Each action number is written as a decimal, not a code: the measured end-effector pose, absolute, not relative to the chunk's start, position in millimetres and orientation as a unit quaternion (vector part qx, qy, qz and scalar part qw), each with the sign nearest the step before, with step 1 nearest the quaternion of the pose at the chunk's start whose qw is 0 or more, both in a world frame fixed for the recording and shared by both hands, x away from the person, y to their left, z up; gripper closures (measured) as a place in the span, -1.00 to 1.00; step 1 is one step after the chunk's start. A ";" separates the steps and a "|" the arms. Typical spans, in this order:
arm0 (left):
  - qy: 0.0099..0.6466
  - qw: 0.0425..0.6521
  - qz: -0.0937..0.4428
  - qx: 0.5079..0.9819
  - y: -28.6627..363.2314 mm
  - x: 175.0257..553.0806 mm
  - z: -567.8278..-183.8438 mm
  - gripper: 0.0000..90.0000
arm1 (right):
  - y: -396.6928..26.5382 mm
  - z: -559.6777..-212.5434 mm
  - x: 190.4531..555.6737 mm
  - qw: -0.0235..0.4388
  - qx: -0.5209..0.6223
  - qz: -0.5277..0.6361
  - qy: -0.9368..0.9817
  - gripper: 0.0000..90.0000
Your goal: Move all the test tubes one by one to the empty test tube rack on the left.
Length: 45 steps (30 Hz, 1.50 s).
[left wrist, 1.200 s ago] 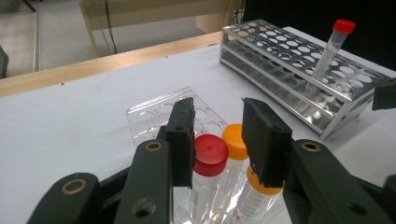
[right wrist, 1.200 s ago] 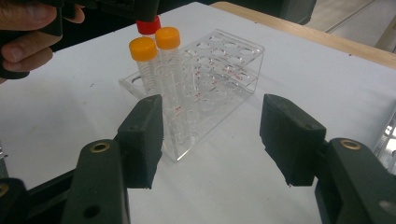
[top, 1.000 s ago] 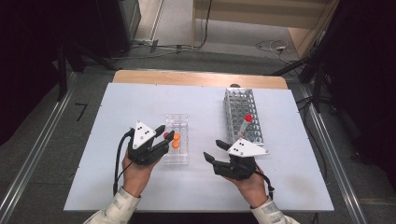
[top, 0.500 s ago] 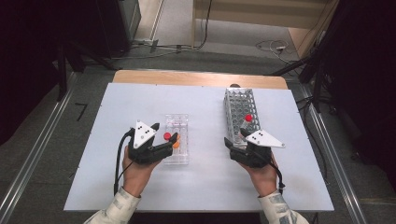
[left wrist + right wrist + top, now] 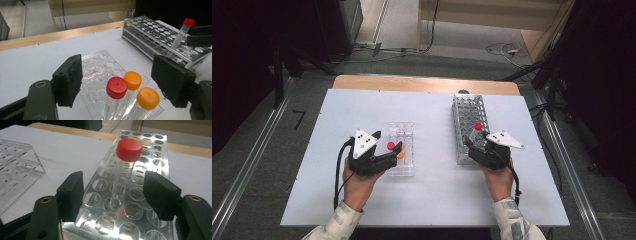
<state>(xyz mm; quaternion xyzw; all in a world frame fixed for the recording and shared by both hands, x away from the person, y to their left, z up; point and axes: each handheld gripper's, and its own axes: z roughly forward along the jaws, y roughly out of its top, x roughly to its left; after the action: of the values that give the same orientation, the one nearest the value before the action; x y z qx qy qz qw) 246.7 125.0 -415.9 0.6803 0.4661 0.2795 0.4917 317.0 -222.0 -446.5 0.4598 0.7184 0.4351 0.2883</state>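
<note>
**Ana:** Gripper on the left [image 5: 398,150], high view first: where does it sit?

**Ben:** At the near end of the clear rack [image 5: 401,148], jaws spread around the caps there, a red-capped tube [image 5: 390,145] and an orange one [image 5: 400,154]. The right gripper [image 5: 470,145] is at the near end of the metal rack [image 5: 470,126], at about three o'clock from the clear rack, with a second red-capped tube [image 5: 477,131] leaning in a hole just ahead of it.

**Ana:** And the left gripper view?

**Ben:** Its pads [image 5: 70,80] stand well apart from the three tubes between them: red cap [image 5: 116,87], orange cap [image 5: 132,80], another orange cap [image 5: 147,98]. Nothing is pinched. The tubes stand upright in the rack's wells, which is likely why the gripper straddles them, lined up to choose one.

**Ana:** The right gripper view?

**Ben:** The pads [image 5: 70,195] flank the tilted tube [image 5: 122,172] without touching it. It seems to rest in its hole on its own, so this looks like a release.

**Ana:** What differs from a second ago?

**Ben:** In the high view the right hand was then nearer the middle of the desk [image 5: 432,110], and it now sits further toward three o'clock, against the metal rack. The left hand held its place. The left jaws have just been opening around the tubes; the right jaws have just been closing a little, with the tube between them but free.
</note>
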 end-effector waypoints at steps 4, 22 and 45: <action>0.470 0.494 0.274 0.678 125.5 246.9 -415.9 -0.50 | -223.7 -448.6 326.1 0.282 0.466 0.438 0.715 -0.05; 0.467 0.496 0.264 0.683 121.4 246.3 -416.7 -0.54 | -225.4 -451.6 334.7 0.274 0.466 0.432 0.722 0.58; 0.465 0.498 0.263 0.683 121.3 243.7 -413.5 -0.58 | -236.1 -396.5 302.2 0.309 0.431 0.498 0.687 0.60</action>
<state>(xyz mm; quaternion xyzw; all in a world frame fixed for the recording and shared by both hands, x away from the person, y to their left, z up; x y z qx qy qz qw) 243.7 121.3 -413.5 0.6829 0.4650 0.2632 0.4982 302.2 -236.1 -396.5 0.4307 0.6866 0.4977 0.3088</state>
